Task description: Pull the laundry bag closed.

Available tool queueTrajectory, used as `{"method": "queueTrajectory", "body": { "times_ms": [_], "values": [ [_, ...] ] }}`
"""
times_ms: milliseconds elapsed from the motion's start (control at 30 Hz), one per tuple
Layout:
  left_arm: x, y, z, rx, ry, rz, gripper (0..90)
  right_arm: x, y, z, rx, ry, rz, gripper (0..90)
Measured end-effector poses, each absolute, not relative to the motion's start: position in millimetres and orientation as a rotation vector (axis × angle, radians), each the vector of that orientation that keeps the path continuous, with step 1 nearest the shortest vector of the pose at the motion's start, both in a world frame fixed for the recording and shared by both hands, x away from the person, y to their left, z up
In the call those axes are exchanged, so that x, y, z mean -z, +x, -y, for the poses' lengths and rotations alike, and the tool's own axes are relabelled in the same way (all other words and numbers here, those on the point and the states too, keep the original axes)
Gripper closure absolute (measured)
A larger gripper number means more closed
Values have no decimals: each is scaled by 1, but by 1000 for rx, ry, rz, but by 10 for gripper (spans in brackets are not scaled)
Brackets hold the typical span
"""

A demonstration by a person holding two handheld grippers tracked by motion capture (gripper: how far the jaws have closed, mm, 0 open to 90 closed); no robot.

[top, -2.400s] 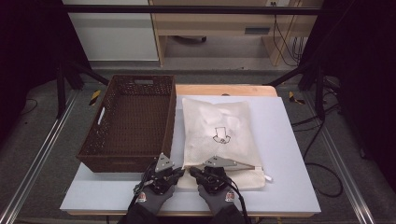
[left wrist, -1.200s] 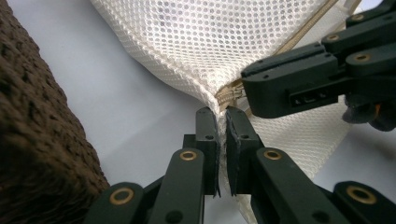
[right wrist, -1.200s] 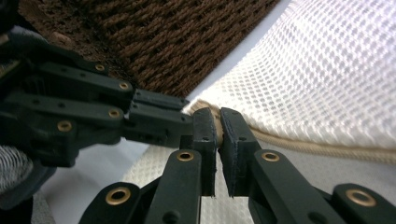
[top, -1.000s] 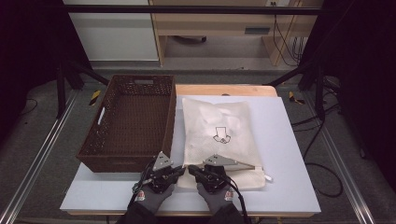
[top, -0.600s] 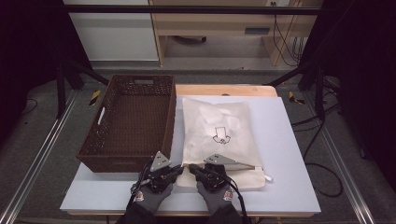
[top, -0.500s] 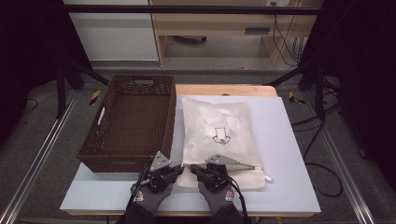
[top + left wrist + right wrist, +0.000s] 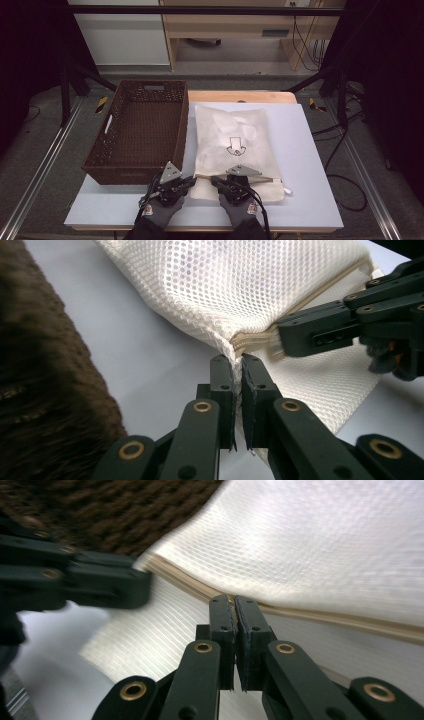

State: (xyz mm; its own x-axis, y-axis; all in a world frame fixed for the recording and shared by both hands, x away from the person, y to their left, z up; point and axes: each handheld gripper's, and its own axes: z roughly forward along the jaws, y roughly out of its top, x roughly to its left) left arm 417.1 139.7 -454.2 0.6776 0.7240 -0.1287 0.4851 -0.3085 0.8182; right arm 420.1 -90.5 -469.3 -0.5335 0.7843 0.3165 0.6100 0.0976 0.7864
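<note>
A white mesh bag [image 7: 232, 145] lay on the white table top [image 7: 310, 165], just beside an empty brown wicker basket [image 7: 140, 130] to its left. The left gripper [image 7: 187, 181] and right gripper [image 7: 216, 180], each in a gloved hand, met the bag's near edge close together. A drawstring end [image 7: 287, 190] lay on the table at the bag's near right corner.
</note>
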Motion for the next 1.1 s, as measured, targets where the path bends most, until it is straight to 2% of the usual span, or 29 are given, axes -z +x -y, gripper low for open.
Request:
{"method": "queueTrajectory", "body": {
  "times_ms": [1100],
  "values": [
    [454, 417, -141, -328, 1995, -946, 841, 434, 407, 173, -1465, 1408, -2143, 871]
  ]
}}
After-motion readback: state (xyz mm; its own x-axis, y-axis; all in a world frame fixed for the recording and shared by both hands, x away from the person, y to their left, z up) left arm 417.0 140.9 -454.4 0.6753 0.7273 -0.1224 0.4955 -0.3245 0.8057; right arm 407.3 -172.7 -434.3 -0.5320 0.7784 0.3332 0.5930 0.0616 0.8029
